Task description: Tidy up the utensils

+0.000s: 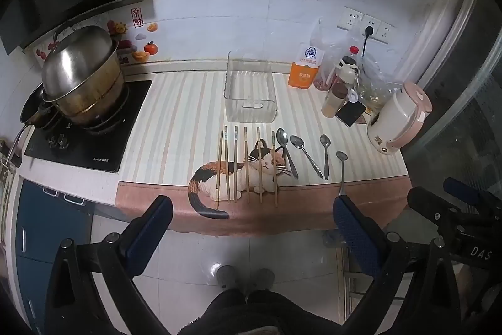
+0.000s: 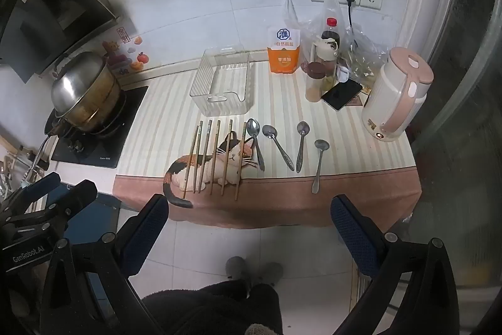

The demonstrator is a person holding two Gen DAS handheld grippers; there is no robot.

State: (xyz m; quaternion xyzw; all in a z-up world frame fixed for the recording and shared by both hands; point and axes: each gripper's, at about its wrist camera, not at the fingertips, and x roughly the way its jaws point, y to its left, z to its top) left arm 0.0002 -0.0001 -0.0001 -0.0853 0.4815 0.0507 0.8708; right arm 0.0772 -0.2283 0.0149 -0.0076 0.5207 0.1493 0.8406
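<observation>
Several wooden chopsticks (image 1: 247, 165) lie side by side on the cat-print mat (image 1: 175, 121), with several metal spoons (image 1: 306, 154) to their right. A clear plastic bin (image 1: 250, 90) stands empty behind them. The chopsticks (image 2: 216, 157), the spoons (image 2: 277, 146) and the bin (image 2: 222, 87) also show in the right wrist view. My left gripper (image 1: 251, 215) is open and empty, held back from the counter's front edge. My right gripper (image 2: 249, 214) is open and empty too, level with it; it shows at the left view's right edge (image 1: 455, 209).
A gas stove (image 1: 91, 131) with a steel pot (image 1: 81, 74) stands left. An orange salt bag (image 1: 306, 68), bottles and jars (image 1: 340, 87), a phone (image 1: 350, 112) and a pink-white kettle (image 1: 398, 118) crowd the back right. Wall sockets (image 1: 365, 22) sit above. The floor and my feet (image 1: 244, 277) are below.
</observation>
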